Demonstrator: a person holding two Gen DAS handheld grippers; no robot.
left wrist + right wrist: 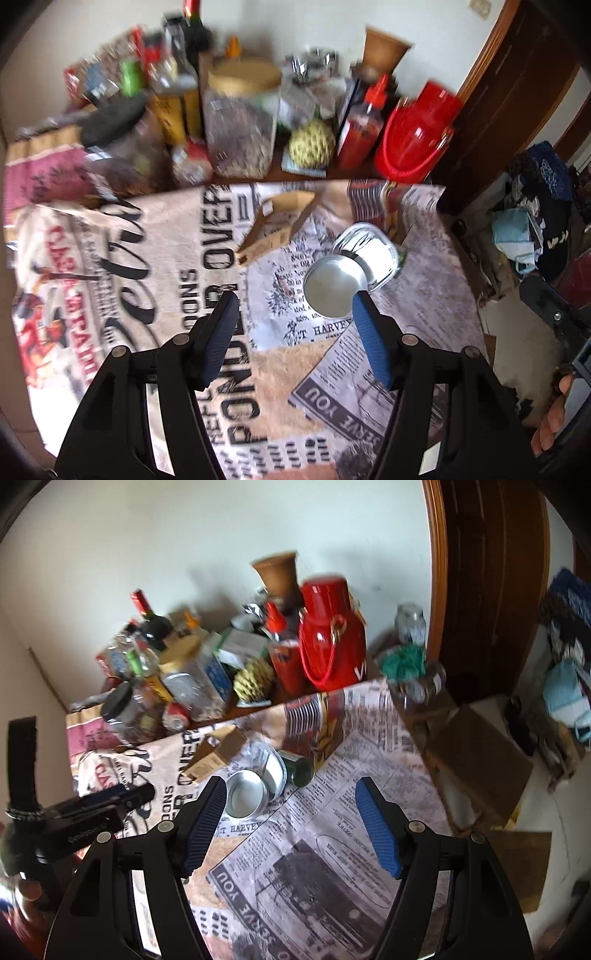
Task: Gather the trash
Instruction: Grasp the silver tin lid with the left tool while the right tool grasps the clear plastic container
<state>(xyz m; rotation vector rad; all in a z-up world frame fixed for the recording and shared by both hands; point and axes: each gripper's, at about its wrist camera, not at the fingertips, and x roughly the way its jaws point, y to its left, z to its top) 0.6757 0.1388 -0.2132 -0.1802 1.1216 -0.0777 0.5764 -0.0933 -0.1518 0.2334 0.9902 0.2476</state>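
2 grippers are in view, the left gripper (293, 301) and the right gripper (291, 788), each with 2 blue pads. Just ahead of them on the cloth (177, 258) lie 1 round tin (245, 794), 1 clear tub (271, 766), 1 green jar (297, 770) and 1 torn carton (218, 753). Further ahead stand 1 red jug (332, 646), 1 red sauce bottle (360, 125), 1 wine bottle (151, 618), 1 custard apple (312, 144) and several jars, too blurred to count.

Blurring across back clutter (166, 92), hiding labels; green bottle (297, 771) mostly sitting behind clear tub (271, 766).
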